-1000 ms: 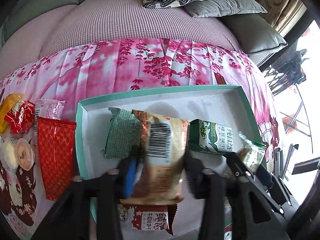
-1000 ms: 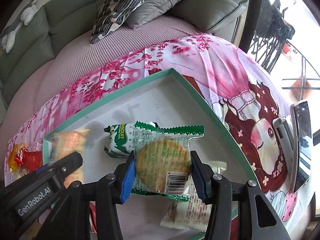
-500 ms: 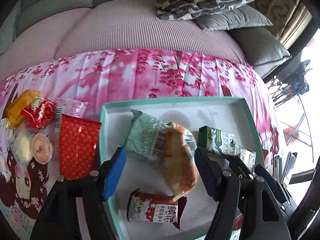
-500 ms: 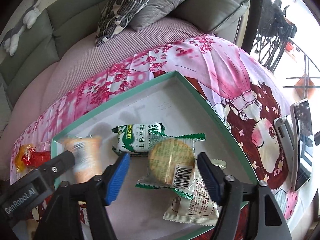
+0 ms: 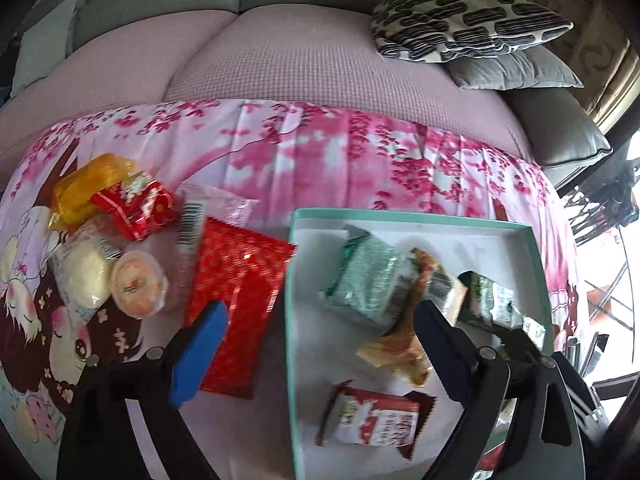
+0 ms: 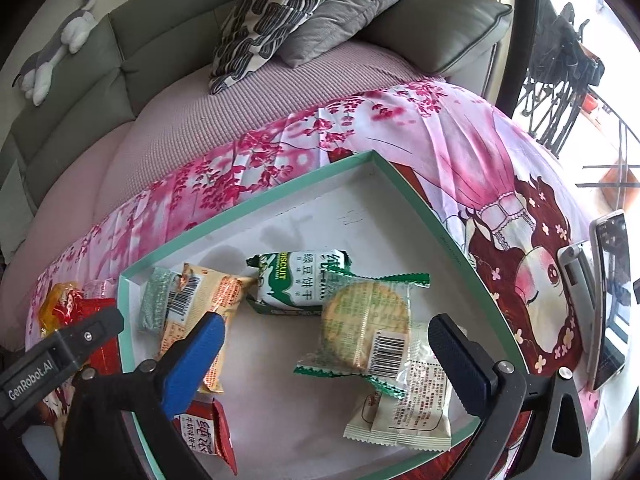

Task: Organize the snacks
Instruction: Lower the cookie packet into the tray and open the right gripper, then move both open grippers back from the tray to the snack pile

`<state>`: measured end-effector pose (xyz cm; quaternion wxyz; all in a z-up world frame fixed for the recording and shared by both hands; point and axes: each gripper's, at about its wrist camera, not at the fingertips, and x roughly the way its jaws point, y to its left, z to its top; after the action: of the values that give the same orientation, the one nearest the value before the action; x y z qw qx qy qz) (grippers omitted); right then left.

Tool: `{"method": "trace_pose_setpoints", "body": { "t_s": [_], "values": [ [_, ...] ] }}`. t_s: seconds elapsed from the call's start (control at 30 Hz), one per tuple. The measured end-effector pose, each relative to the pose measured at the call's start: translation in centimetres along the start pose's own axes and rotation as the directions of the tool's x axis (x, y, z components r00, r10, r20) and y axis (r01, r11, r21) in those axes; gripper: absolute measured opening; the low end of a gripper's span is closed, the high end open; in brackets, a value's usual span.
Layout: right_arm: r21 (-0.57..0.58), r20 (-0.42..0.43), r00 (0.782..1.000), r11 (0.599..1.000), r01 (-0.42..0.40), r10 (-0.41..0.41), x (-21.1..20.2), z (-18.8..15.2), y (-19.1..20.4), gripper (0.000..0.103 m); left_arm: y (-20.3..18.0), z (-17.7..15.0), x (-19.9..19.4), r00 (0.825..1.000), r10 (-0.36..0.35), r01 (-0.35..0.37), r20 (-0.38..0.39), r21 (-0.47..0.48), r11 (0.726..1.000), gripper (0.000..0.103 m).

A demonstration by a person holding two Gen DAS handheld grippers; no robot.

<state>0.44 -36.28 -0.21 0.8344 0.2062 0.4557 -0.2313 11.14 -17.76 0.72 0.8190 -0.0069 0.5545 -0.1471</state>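
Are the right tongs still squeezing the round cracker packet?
Apart. The right wrist view shows the opening right tongs with white tray floor visible between each pad and the round cracker packet, which lies flat.

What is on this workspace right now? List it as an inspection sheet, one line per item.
Surface: pink floral cloth over a sofa seat.
Job's things: teal-rimmed tray holds the round cracker pack, green biscuit pack, orange pack and others; red packet and small snacks lie outside on the cloth.
Clutter: phone beside the tray.
Grippers: left gripper and right gripper both opening, nothing held.
Cables: nothing seen.
Surroundings: patterned cushion, plush toy.
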Motion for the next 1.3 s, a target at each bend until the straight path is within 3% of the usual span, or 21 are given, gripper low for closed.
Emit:
{"method": "trace_pose_setpoints", "body": {
  "t_s": [0.53, 0.83, 1.0, 1.17, 1.3],
  "values": [
    [-0.099, -0.011, 0.999, 0.994, -0.043, 0.043, -0.7, -1.1, 4.4, 0.103, 7.0, -2.1, -1.9, 0.996, 0.069, -0.064, 0.052, -0.097, 0.993, 0.096],
    [-0.143, -0.033, 0.994, 0.984, -0.108, 0.104, -1.1, -2.6, 7.8, 0.103, 12.2, -3.6, -3.0, 0.992, 0.108, -0.091, 0.067, -0.222, 0.971, 0.096],
    [-0.217, -0.052, 0.987, 0.963, -0.162, 0.155, -1.5, -4.0, 11.5, 0.103, 14.5, -4.0, -3.8, 0.979, 0.196, -0.179, 0.05, -0.24, 0.954, 0.096],
    [-0.315, -0.083, 0.986, 0.934, -0.165, 0.146, -1.4, -6.0, 15.7, 0.103, 16.3, -4.6, -3.7, 0.962, 0.273, -0.26, 0.026, -0.231, 0.937, 0.096],
    [-0.38, -0.086, 0.985, 0.91, -0.168, 0.146, -1.5, -7.4, 18.3, 0.103, 18.0, -5.1, -4.1, 0.956, 0.291, -0.276, 0.021, -0.263, 0.925, 0.096]
  ]
}}
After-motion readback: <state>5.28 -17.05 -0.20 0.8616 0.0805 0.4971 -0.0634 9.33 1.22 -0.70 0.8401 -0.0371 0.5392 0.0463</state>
